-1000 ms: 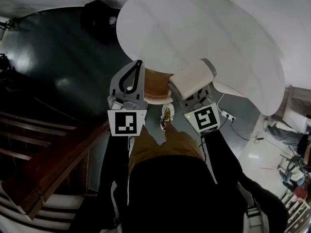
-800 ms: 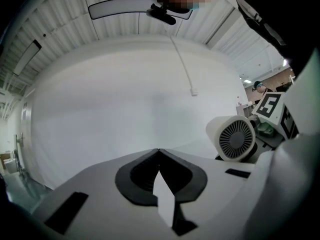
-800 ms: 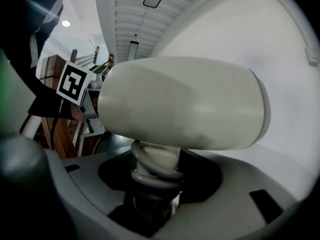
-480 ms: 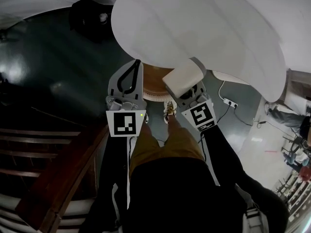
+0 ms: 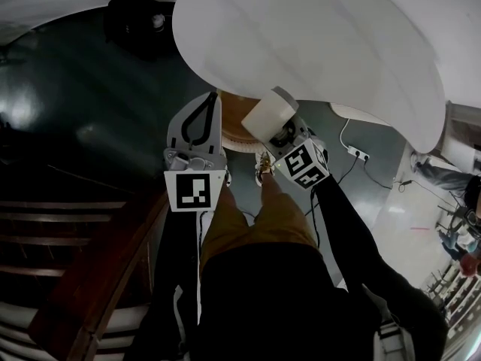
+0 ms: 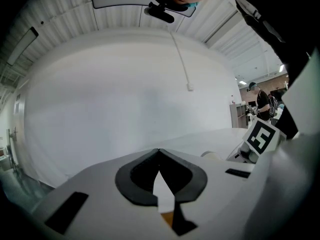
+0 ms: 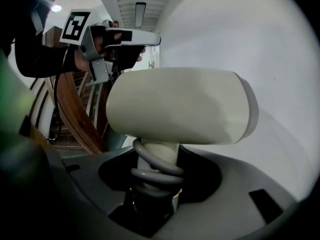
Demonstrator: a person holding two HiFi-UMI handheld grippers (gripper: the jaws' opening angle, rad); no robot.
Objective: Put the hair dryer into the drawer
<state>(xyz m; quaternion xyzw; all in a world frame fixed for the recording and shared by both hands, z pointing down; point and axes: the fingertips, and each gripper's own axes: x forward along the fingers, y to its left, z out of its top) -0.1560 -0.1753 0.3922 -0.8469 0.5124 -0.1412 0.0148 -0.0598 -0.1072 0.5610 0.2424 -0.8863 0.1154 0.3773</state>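
Compared with a second ago, the right gripper [image 5: 284, 135] is tipped lower and the hair dryer [image 5: 267, 116] is brought down beside the bench [image 5: 338, 59] edge. No drawer is made out, so stowing is judged still ahead. The dryer's cord-wrapped handle [image 7: 155, 156] is clamped between fairly wide jaws. The left gripper [image 5: 197, 130] is closed and empty.

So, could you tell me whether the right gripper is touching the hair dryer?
Touching: in the right gripper view, the right gripper clamps the hair dryer by its cord-wrapped handle.
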